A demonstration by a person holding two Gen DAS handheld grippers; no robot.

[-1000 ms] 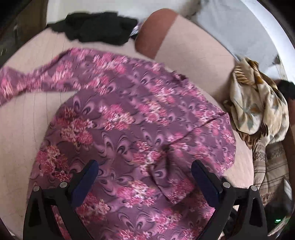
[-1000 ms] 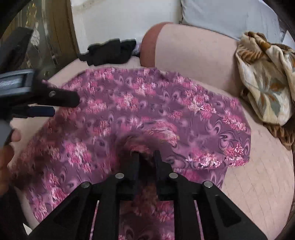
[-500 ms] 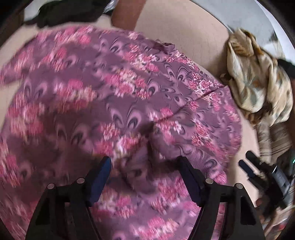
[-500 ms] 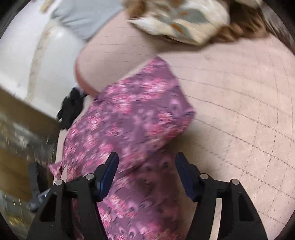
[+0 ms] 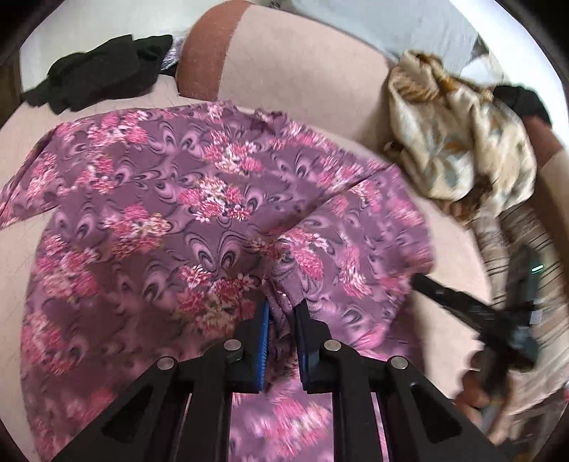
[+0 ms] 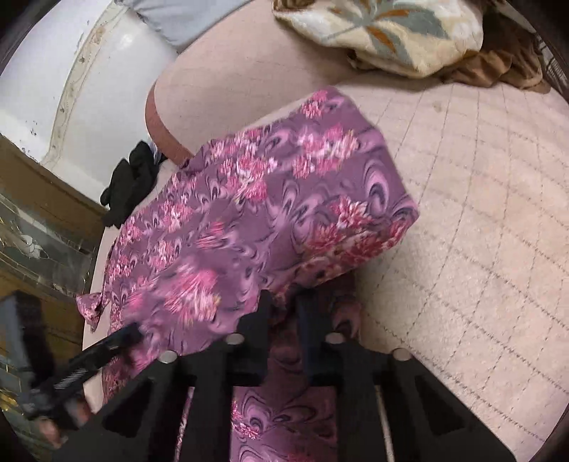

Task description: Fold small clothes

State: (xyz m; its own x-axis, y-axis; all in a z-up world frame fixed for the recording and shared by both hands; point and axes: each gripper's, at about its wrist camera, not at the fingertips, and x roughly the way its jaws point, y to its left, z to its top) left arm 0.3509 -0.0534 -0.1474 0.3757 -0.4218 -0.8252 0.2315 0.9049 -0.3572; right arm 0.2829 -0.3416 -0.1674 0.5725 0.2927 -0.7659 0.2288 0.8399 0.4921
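Both clamped on floral garment (image 5: 220, 199): left hand-held gripper (image 5: 282, 312), right hand-held gripper (image 6: 284, 302) at 6 o'clock edge (soft, light, probably slippery).

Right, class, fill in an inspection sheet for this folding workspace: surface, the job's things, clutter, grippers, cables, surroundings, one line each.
Surface: pale pink quilted cushion, bare on its right side.
Job's things: purple floral garment spread on the cushion, one edge folded over.
Clutter: black cloth at the back; cream patterned cloth heaped at the right.
Grippers: left hand-held gripper shut on a pinch of the garment; right hand-held gripper shut on its near edge.
Cables: nothing seen.
Surroundings: white wall, grey pillow, wooden furniture at the left.
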